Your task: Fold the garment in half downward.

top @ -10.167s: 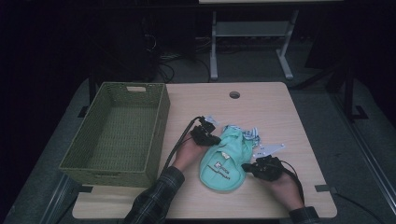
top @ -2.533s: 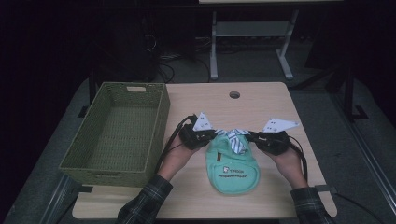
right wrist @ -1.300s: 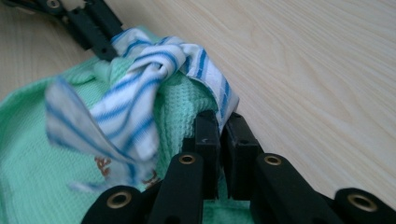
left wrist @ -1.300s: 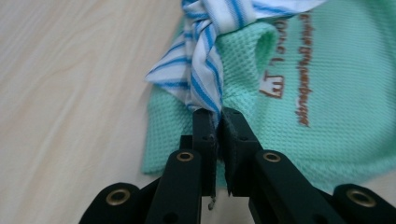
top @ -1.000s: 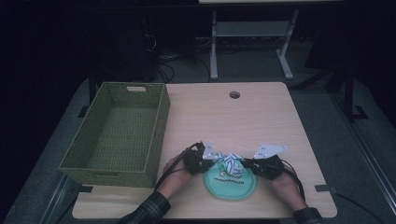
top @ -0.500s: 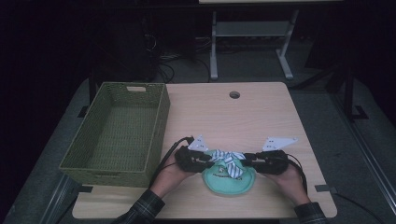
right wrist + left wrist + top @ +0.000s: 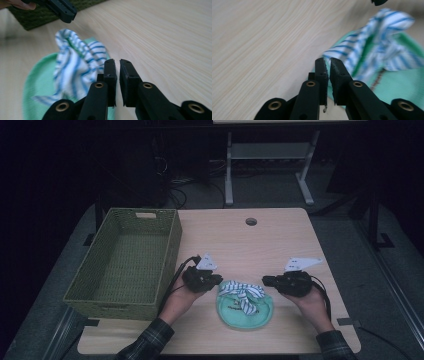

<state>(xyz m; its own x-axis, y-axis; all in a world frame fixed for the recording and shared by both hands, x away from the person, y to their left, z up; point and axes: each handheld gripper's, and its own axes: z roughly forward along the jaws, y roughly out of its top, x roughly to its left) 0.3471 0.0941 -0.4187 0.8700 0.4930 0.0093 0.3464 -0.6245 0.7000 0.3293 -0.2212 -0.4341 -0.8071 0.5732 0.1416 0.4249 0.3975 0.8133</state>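
A round green cloth (image 7: 246, 314) lies near the table's front edge, with a blue-and-white striped part (image 7: 242, 293) bunched on its far half. My left gripper (image 7: 219, 279) hovers just left of the stripes. Its jaws have just been closing and stand shut with nothing between them, the tips (image 7: 328, 61) by the striped edge (image 7: 372, 47). My right gripper (image 7: 265, 281) hovers just right of the cloth. Its jaws (image 7: 117, 62) have also just closed on nothing, beside the stripes (image 7: 75, 62).
A green woven basket (image 7: 172, 247) stands empty at the table's left, close behind my left hand. The wooden table (image 7: 260, 245) has a small round hole (image 7: 251, 221) at the back. Dark floor and a white frame lie beyond.
Both grippers have drawn apart from the middle of the cloth and risen a little. The striped part now lies loose on the green cloth.
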